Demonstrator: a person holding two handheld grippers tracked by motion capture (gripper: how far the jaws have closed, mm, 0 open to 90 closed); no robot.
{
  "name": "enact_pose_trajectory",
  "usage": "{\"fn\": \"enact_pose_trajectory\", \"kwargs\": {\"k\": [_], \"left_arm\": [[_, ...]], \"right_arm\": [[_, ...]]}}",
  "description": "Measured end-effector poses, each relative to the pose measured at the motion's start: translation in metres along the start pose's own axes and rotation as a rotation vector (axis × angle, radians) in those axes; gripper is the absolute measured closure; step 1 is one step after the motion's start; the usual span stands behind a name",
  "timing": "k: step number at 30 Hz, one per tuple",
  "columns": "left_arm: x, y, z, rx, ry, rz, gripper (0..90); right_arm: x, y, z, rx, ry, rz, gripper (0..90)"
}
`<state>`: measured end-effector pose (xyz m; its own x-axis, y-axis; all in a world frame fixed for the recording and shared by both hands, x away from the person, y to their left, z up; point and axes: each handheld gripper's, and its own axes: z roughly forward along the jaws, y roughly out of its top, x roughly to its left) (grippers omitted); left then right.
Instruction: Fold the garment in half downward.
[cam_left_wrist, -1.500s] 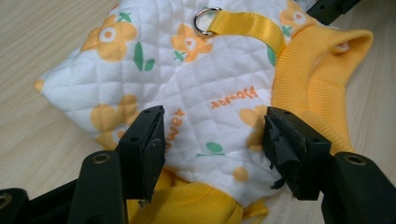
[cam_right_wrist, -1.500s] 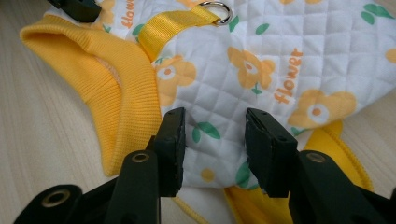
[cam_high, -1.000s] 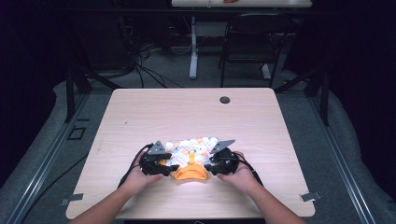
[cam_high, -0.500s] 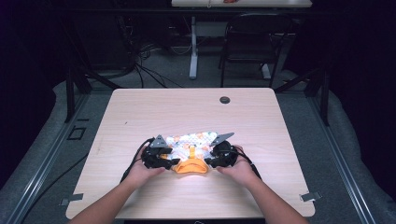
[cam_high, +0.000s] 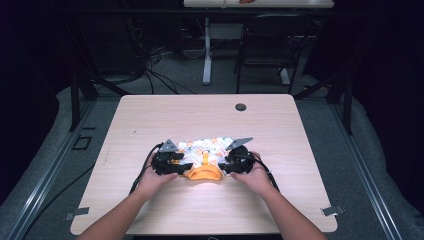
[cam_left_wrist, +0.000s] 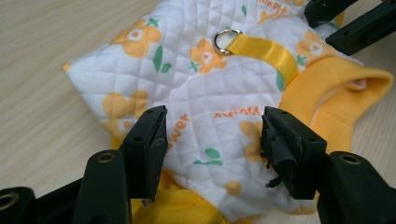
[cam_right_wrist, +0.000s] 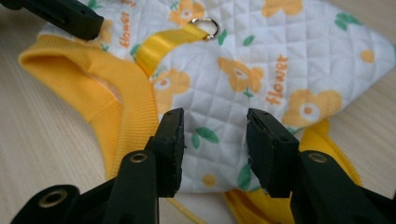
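A small quilted garment, white with orange flowers, lies flat near the table's front middle. Its yellow ribbed collar faces the person. A yellow strap with a metal ring runs down its back, and the ring also appears in the right gripper view. My left gripper is at the garment's left side. In its own view the left gripper stands open just over the quilted cloth. My right gripper is at the right side. Up close the right gripper is open too, over the cloth beside the collar.
The wooden table has a black round grommet near its far edge. Bare wood stretches behind and to both sides of the garment. A chair and a desk leg stand on the floor beyond.
Both grippers have edged forward, away from the person, onto the garment's two sides. The garment lies in the same place.
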<state>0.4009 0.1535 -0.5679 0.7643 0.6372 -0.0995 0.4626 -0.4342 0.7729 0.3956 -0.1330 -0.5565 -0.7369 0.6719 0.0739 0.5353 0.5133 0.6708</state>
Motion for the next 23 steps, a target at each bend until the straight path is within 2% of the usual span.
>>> {"fn": "enact_pose_trajectory", "kwargs": {"k": [3,5,9,12,18,19,21,23], "left_arm": [[-0.001,0.005,-0.008,-0.007,0.007,-0.008,43.0],[-0.002,0.007,-0.014,-0.011,0.008,-0.018,43.0],[-0.007,0.007,-0.029,-0.015,0.018,-0.011,43.1],[-0.014,0.003,-0.04,-0.023,0.009,0.006,43.2],[-0.027,-0.011,-0.051,-0.04,0.001,0.016,44.2],[-0.029,-0.014,-0.052,-0.044,-0.004,0.002,44.2],[-0.032,-0.02,-0.055,-0.041,-0.008,0.006,44.2],[-0.034,-0.023,-0.059,-0.044,-0.002,0.011,44.2]], "right_arm": [[0.003,0.002,-0.009,-0.031,0.002,-0.011,56.1],[0.005,0.003,-0.014,-0.036,-0.006,-0.019,55.7],[0.012,0.002,-0.028,-0.034,-0.02,-0.037,55.0],[0.019,-0.001,-0.036,-0.026,-0.042,-0.077,54.0],[0.033,-0.014,-0.046,-0.013,-0.04,-0.098,53.3],[0.036,-0.017,-0.047,-0.016,-0.047,-0.098,53.3],[0.04,-0.023,-0.051,-0.016,-0.043,-0.094,53.2],[0.043,-0.029,-0.054,-0.039,-0.038,-0.07,53.0]]}}
